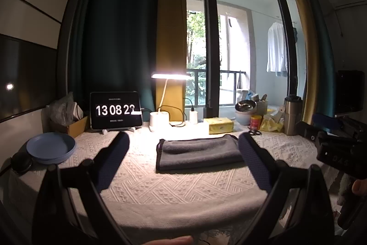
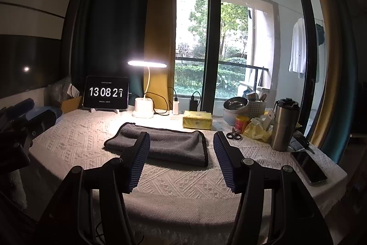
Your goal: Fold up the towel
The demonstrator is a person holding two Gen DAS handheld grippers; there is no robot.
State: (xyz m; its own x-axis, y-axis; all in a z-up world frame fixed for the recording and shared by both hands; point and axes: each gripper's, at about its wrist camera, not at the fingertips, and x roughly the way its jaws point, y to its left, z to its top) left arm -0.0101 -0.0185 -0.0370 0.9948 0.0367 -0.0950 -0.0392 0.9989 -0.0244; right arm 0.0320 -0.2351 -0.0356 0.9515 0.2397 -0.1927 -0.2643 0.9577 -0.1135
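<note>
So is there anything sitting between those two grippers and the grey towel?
Nothing visible. The grey towel lies folded on the white tablecloth, and only bare cloth separates it from the open left gripper and open right gripper. The scissors and yellow tissue box sit off to the side and behind.

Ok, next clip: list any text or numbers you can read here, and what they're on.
"13 08 22" on the tablet clock, left wrist view; last digit partly covered.
"13 08 21" on the same tablet, right wrist view.
Small lines above and below the digits: too small.
Yellow tissue box and red can: print unreadable.
</note>
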